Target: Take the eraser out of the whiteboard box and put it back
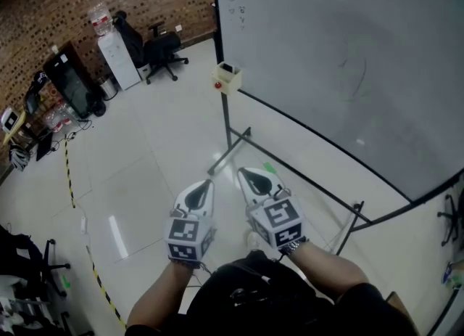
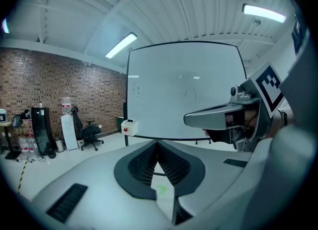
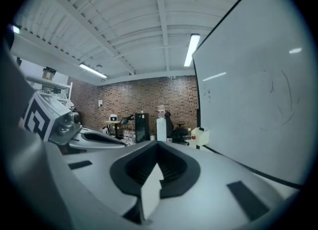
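you're in an office-style workroom or lab: a large freestanding whiteboard (image 1: 341, 59), a brick wall (image 1: 80, 1), a water dispenser (image 1: 118, 55), a swivel chair (image 1: 165, 50), strip lights (image 2: 120, 45) overhead, yellow-and-black tape (image 1: 69, 175) on the glossy floor (image 1: 152, 168).

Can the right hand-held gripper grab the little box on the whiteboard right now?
Probably not yet. The white box hangs at the whiteboard corner, far ahead of the right hand-held gripper, whose jaws are shut. Nothing seems to block the way, so stepping closer should do.
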The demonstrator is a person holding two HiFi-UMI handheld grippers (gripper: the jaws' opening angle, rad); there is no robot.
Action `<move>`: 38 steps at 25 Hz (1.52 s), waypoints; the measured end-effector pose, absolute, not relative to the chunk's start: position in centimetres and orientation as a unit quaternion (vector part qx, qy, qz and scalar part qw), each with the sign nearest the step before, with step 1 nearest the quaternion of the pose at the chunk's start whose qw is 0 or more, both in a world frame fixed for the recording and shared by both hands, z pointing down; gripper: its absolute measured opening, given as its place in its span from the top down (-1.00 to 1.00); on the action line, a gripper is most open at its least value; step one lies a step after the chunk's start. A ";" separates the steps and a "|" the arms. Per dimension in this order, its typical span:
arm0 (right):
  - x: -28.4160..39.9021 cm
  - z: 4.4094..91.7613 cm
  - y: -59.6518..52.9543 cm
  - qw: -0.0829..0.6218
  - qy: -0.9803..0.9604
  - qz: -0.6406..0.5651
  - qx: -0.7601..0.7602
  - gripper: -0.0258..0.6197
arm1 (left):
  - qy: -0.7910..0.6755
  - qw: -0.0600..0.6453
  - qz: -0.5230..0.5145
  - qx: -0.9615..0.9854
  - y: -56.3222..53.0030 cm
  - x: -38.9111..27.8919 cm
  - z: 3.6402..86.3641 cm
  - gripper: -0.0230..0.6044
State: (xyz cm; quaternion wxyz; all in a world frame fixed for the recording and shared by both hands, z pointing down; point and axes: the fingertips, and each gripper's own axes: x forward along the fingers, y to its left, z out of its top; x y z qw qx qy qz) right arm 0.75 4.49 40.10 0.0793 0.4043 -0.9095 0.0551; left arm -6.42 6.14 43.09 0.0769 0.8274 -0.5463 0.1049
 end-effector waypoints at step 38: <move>3.0 42.0 -21.9 0.094 -0.902 0.074 0.415 0.84 | -0.539 0.071 0.103 0.833 -22.4 -4.5 43.3 0.93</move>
